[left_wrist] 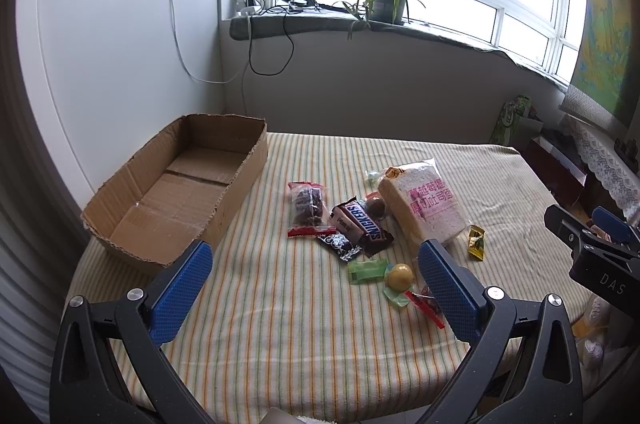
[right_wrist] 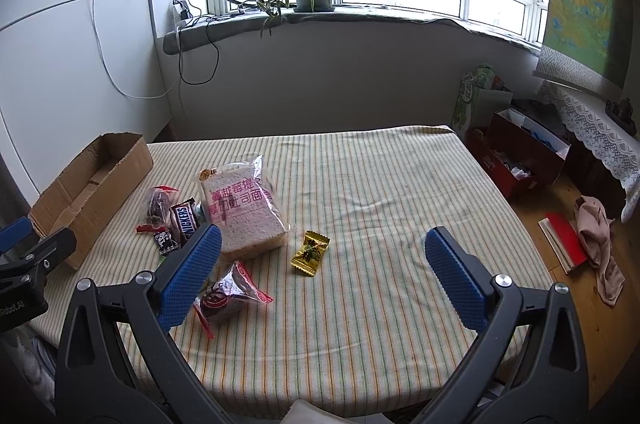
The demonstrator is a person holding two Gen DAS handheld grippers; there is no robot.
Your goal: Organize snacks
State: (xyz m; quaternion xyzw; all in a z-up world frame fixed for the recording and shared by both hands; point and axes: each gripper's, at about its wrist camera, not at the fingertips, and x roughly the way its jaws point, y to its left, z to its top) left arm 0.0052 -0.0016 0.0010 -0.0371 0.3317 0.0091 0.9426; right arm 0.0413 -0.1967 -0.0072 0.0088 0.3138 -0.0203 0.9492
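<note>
blue left tongs (left_wrist: pixel 316 262) finger (left_wrist: pixel 444 284) hides part of red-wrapped snack (left_wrist: pixel 428 304).

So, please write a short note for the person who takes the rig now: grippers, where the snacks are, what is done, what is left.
Left gripper: open, holds nothing, above the table near the snack pile.
Right gripper: open, holds nothing, over the bare striped cloth.
Cardboard box: at the table's left side, nothing inside.
Snacks, all on the cloth: bread bag, Snickers bar, dried-fruit packet, green candy, yellow ball candy, gold candy, red-edged packet.
Done: nothing packed.
Left: all snacks, probably into the box.
</note>
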